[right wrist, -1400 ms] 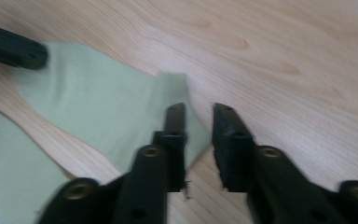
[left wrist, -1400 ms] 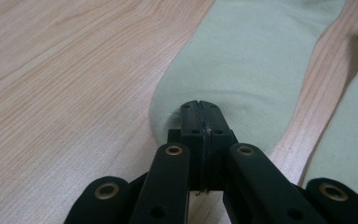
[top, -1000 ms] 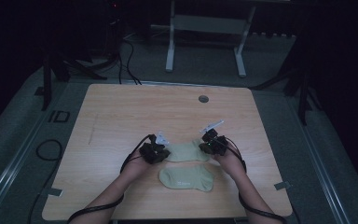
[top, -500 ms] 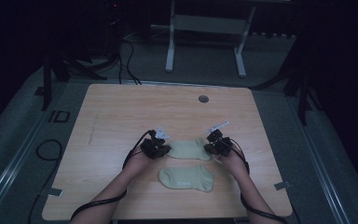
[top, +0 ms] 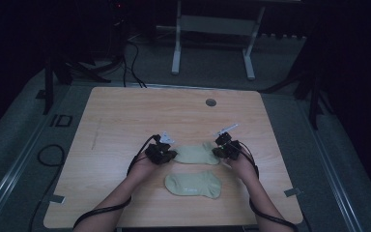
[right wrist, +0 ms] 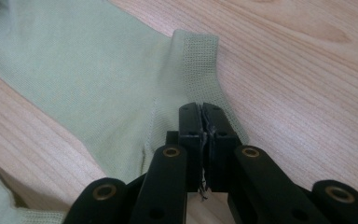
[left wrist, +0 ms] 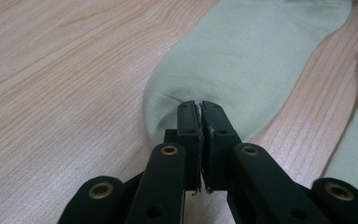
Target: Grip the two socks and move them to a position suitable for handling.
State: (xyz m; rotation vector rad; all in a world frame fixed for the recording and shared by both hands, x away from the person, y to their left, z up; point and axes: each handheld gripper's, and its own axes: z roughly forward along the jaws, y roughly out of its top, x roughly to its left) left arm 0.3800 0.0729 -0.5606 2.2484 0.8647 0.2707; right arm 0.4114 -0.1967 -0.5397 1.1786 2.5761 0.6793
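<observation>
On the wooden table point(top: 125, 125), the left tool point(top: 166, 154) is clamped shut on the toe end of the far sock point(top: 195, 153), the right tool point(top: 221, 149) is pinched on its ribbed cuff end, probably so the sock can be lifted taut and laid over the near sock point(top: 193, 184) as a pair. The high view gives the layout of both socks; the left gripper view shows fabric puckered at the closed jaws, and the right gripper view shows the cuff's ribbing.
</observation>
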